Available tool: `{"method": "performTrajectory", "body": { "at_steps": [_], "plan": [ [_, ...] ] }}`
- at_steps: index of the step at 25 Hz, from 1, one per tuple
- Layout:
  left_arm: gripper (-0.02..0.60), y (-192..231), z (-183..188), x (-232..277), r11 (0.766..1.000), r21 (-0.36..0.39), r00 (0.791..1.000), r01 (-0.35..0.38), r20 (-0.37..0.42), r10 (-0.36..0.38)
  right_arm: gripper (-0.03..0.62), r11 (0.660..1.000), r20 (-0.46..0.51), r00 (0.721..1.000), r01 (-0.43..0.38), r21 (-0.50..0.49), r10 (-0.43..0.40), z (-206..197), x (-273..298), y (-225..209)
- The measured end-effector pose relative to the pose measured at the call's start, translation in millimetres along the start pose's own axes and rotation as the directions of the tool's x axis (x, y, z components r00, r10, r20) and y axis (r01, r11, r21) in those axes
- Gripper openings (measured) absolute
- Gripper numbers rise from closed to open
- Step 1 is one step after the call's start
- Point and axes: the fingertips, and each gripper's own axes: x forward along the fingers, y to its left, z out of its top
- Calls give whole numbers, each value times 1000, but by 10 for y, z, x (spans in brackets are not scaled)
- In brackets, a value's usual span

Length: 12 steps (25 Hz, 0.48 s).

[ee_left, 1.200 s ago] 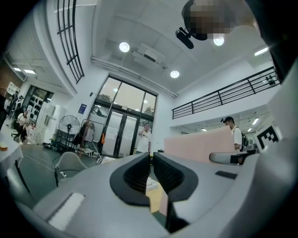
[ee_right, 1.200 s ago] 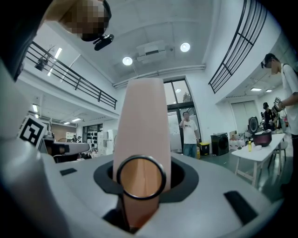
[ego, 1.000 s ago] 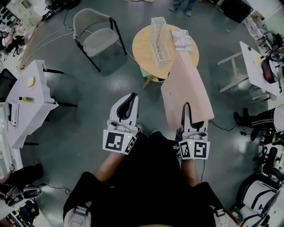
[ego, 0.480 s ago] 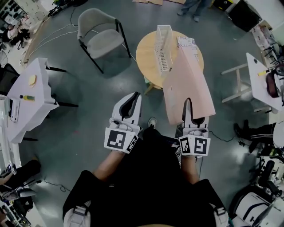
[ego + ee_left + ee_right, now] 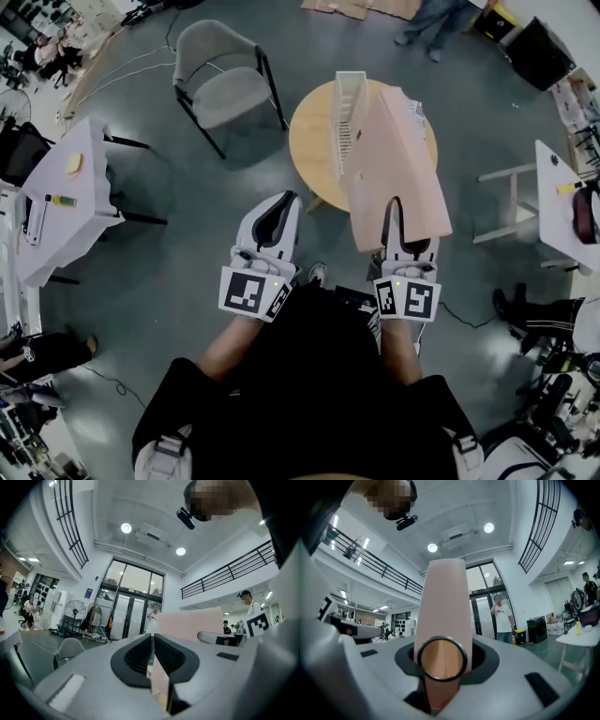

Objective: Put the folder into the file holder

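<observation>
The right claw grips the pink folder; the file holder sits just left of its far end.

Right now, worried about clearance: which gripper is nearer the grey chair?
Left. The left gripper is below and right of the grey chair. The right gripper, its jaws closed on the pink folder, is farther right, beyond the left one.

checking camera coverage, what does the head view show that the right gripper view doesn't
Only the head view: the white wire file holder on the round wooden table, a grey chair. Only the right gripper view: the spine's round metal ring, a person in a white shirt. Both: the pink ring-binder folder clamped in the right claw.
</observation>
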Motion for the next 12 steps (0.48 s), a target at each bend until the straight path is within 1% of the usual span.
{"method": "performTrajectory", "body": {
  "at_steps": [4,12],
  "plan": [
    [23,16,-28,174,1000,11,1000,-25,0,25,126,1000,23,1000,-15,-1,15,-37,258,-113],
    [23,58,-152,479,1000,20,1000,-23,2,23,124,1000,70,998,-10,-21,11,-171,642,-255]
  ]
}}
